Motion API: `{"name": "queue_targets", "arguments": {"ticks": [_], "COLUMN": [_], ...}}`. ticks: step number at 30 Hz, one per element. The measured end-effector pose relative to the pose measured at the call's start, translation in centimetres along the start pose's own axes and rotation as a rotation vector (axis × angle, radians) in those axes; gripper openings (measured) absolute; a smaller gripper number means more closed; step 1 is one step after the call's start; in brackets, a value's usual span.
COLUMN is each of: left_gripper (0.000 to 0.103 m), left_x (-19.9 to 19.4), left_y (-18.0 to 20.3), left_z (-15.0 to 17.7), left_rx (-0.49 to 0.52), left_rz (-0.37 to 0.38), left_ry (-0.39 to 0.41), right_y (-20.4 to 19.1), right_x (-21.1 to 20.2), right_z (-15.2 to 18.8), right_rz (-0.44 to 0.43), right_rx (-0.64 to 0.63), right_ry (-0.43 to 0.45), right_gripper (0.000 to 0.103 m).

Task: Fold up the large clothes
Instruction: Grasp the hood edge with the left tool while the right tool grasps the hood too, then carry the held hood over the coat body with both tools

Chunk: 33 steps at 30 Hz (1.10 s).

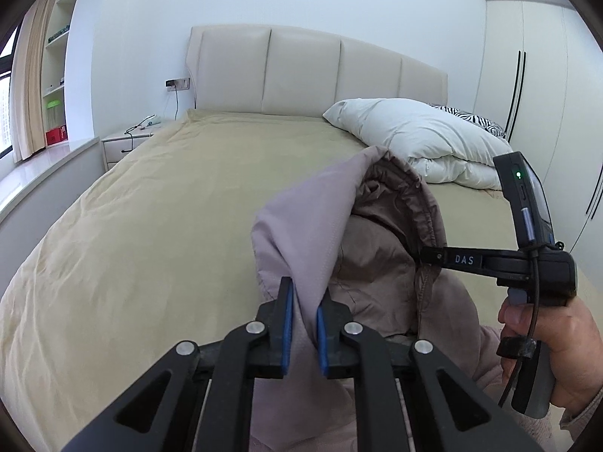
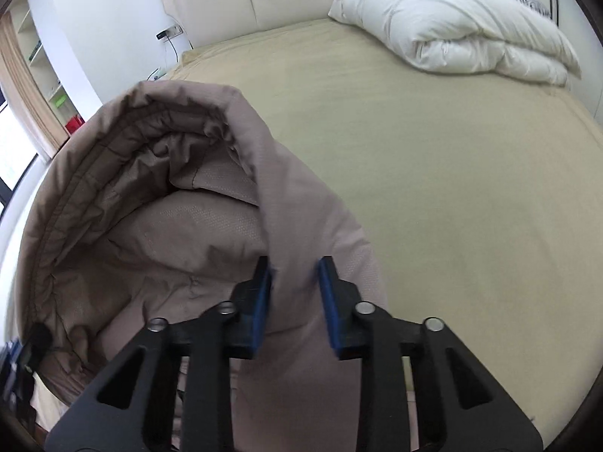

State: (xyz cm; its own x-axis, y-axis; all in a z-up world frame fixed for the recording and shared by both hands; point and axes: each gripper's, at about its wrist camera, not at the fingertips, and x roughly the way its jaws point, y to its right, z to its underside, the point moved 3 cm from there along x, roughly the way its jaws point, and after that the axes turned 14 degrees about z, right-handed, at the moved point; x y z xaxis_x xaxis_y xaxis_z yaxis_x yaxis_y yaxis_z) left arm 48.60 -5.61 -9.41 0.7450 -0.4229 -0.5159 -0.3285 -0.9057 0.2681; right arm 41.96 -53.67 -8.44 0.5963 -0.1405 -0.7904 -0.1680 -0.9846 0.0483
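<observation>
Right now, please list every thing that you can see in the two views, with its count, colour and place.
padded jacket: one, taupe, held up over the near bed edge
bed sheet: one, beige, covering the bed
duvet: one, white, folded at far right of bed
headboard: one, cream, at the wall
nightstand: one, white, left of bed
left tool: shut on the jacket
right tool: shut on the jacket
hand: one, holding the right tool

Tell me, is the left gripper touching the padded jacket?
Touching. In the left wrist view the left gripper has its blue pads pressed on a fold of the padded jacket.
</observation>
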Motion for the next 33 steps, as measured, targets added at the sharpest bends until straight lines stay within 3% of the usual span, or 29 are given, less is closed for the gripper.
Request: {"name": "queue_targets", "arguments": {"ticks": [4,8,12,16,21,26,29,33], "left_gripper": [0.011,0.010,0.009,0.008,0.007,0.007,0.007,0.011], "left_x": [-2.1,-5.8,-10.3,-14.1,-17.3,-20.4,-22.3,-23.3], "left_y": [0.3,0.5,1.3,1.9,2.1,1.3,1.2,4.3], "left_z": [0.1,0.8,3.0,6.2,12.1,17.5,16.2,10.9], "left_rx": [-0.030,-0.087,-0.144,-0.241,-0.369,-0.477,-0.471,-0.331], "left_rz": [0.019,0.060,0.106,0.141,0.137,0.108,0.106,0.143], "left_ry": [0.025,0.064,0.094,0.090,0.035,-0.037,-0.014,0.046], "right_y": [1.7,2.9,5.4,7.6,9.9,12.1,14.3,15.2], "right_x": [-3.4,-9.6,-16.3,-20.4,-21.0,-19.9,-21.4,-23.5], "right_z": [0.3,2.8,7.9,14.9,23.9,30.9,30.7,28.1], "right_rz": [-0.034,-0.013,-0.022,-0.040,-0.118,-0.125,-0.146,-0.185], "right_rx": [0.025,-0.040,-0.079,-0.081,0.011,0.083,0.141,0.190], "right_ry": [0.079,0.228,0.341,0.379,0.286,0.149,0.172,0.251], "right_gripper": [0.009,0.008,0.008,0.008,0.007,0.008,0.008,0.008]}}
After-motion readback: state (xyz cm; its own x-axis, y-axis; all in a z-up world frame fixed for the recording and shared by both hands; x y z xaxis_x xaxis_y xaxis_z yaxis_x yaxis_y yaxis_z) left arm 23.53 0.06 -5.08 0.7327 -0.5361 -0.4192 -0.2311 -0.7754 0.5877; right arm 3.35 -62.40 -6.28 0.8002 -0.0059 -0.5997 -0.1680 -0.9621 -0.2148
